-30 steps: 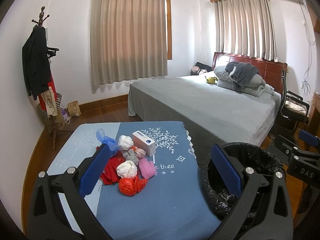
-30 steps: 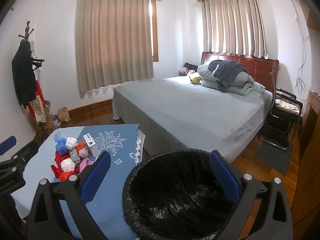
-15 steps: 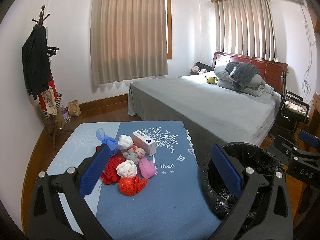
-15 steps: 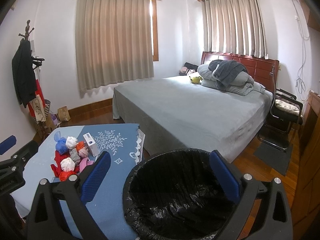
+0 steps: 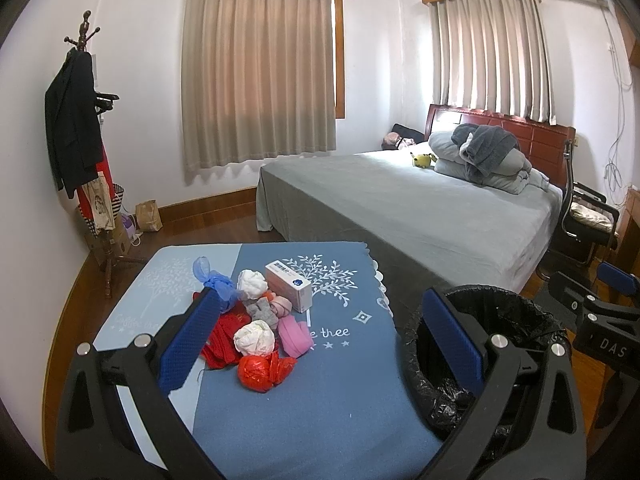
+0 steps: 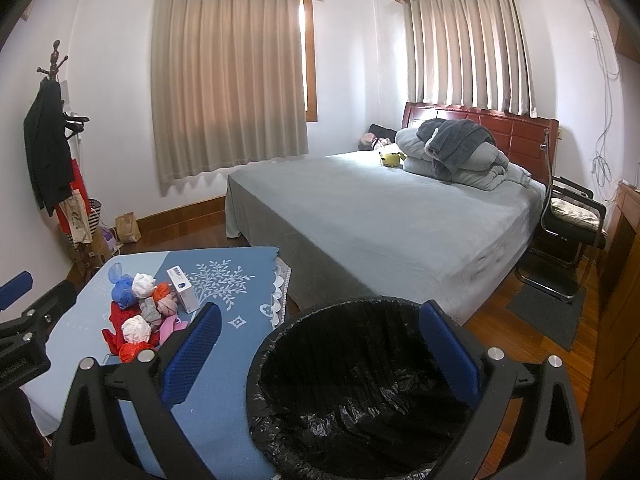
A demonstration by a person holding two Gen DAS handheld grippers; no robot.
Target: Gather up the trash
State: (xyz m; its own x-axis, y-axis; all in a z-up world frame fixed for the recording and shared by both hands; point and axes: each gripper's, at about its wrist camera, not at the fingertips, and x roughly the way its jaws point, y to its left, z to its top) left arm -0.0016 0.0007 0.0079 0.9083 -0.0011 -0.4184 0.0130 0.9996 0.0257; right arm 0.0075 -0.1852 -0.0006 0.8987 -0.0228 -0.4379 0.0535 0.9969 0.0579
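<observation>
A pile of trash lies on the blue cloth-covered table (image 5: 304,396): a red plastic wad (image 5: 262,370), white paper balls (image 5: 255,339), a pink piece (image 5: 294,336), a blue bag (image 5: 214,280) and a small white box (image 5: 289,285). The same pile (image 6: 138,320) shows at the left of the right wrist view. A bin lined with a black bag (image 6: 356,392) stands right of the table. My left gripper (image 5: 320,344) hovers open above the table's near end. Over the bin (image 5: 480,344), my right gripper (image 6: 320,356) is open and holds nothing.
A large bed with grey cover (image 5: 420,208) fills the room behind the table. A coat stand (image 5: 80,152) with clothes and bags is at the left wall. A black chair (image 6: 572,220) and a wooden cabinet (image 6: 616,320) stand at the right.
</observation>
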